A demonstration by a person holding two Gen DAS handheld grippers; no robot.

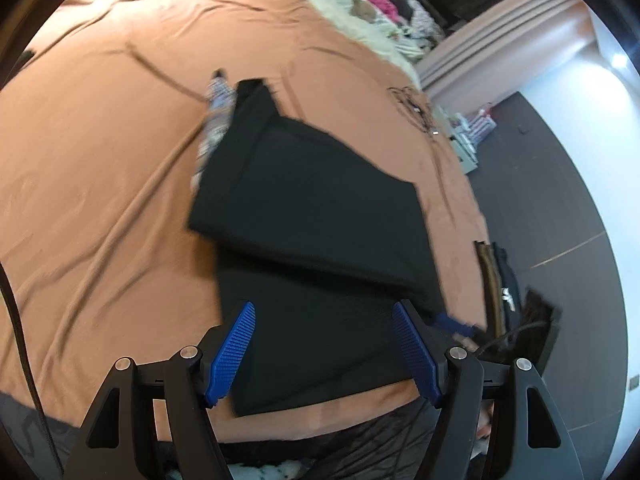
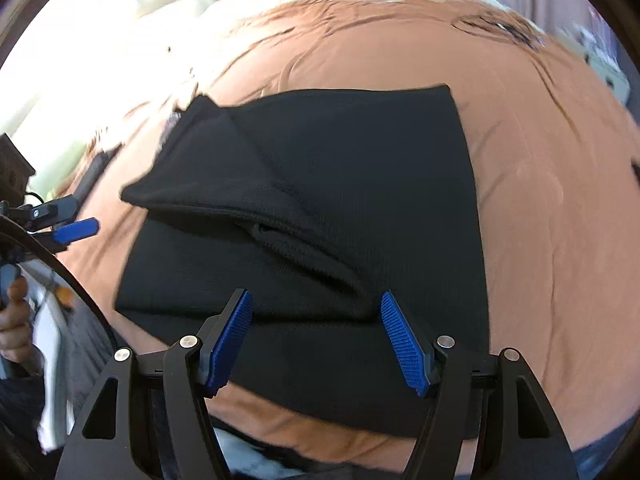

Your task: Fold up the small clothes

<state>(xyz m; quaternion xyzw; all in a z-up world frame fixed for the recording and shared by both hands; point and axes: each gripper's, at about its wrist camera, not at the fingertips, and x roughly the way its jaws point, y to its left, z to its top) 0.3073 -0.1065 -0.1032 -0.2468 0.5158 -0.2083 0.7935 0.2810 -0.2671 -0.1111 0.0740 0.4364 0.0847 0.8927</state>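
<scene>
On the bed: a black garment (image 1: 312, 216) lies partly folded on my brown bedsheet (image 1: 100, 168), one flap turned over the rest.

Left gripper: my left gripper (image 1: 324, 344) hangs over the near end of the black garment, at six o'clock in the left wrist view; its blue pads (image 1: 232, 352) stand spread apart with cloth showing between them and nothing pinched.

Right gripper: my right gripper (image 2: 316, 336) sits at six o'clock in the right wrist view, above the garment's near edge; its jaws are spread too, and its blue pads (image 2: 404, 344) press on nothing.

Black garment, right view: the garment (image 2: 360, 184) fills the middle of the frame, a thick folded flap running from nine o'clock down toward the centre.

Other hand seen: at nine o'clock in the right wrist view, the left gripper (image 2: 76, 229) shows a blue fingertip beside the garment's edge, and my left hand (image 2: 14, 320) grips the handle at eight o'clock.

Patterned cloth: a light patterned piece (image 1: 214, 120) peeks out from under the black garment at eleven o'clock in the left wrist view, touching its far edge.

Background: a pale fleecy blanket (image 1: 360, 12) lies across the far end of the bed at one o'clock; a heap of pink and mixed clothes (image 1: 384, 0) sits beyond it, blurred.

Floor: dark floor (image 1: 560, 208) shows at three o'clock, beside the bed.
</scene>
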